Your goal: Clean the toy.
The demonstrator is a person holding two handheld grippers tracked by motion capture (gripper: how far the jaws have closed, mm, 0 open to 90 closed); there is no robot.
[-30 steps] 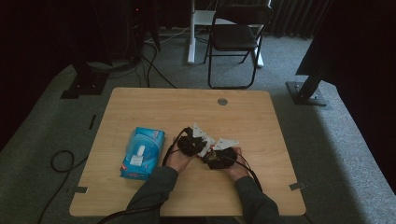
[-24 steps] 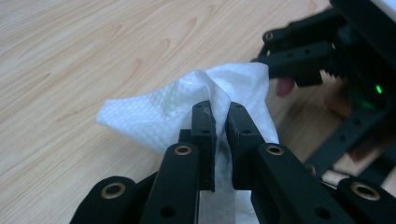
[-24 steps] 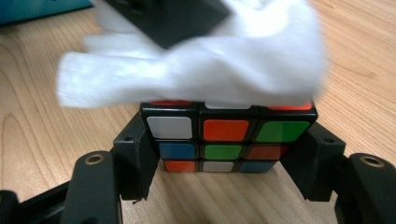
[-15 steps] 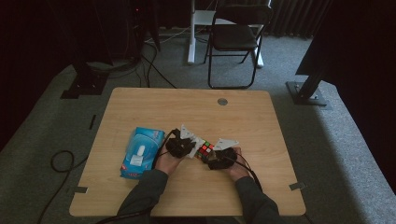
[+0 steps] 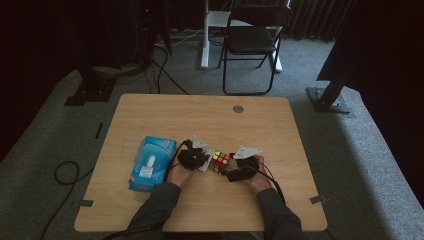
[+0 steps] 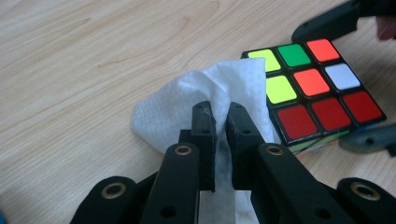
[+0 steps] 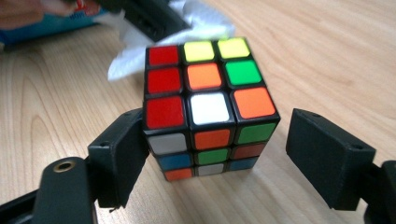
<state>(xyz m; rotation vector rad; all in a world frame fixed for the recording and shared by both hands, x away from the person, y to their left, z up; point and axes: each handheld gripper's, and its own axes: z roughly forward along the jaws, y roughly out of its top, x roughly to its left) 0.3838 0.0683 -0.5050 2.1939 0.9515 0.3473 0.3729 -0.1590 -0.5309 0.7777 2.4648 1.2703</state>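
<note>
Cube mid-table — wipe pack left, tissue between.

One table, wood top. On it: one puzzle cube, near the middle of the front half; one white tissue, touching the cube's side; one blue wipes pack, toward the front-left corner. One round grommet near the back edge. Two grippers: left gripper, right gripper. Two hands, two sleeves, coming over the front edge. Beyond the back edge: one folding chair. On the floor, left of the table: one looped cable.
</note>
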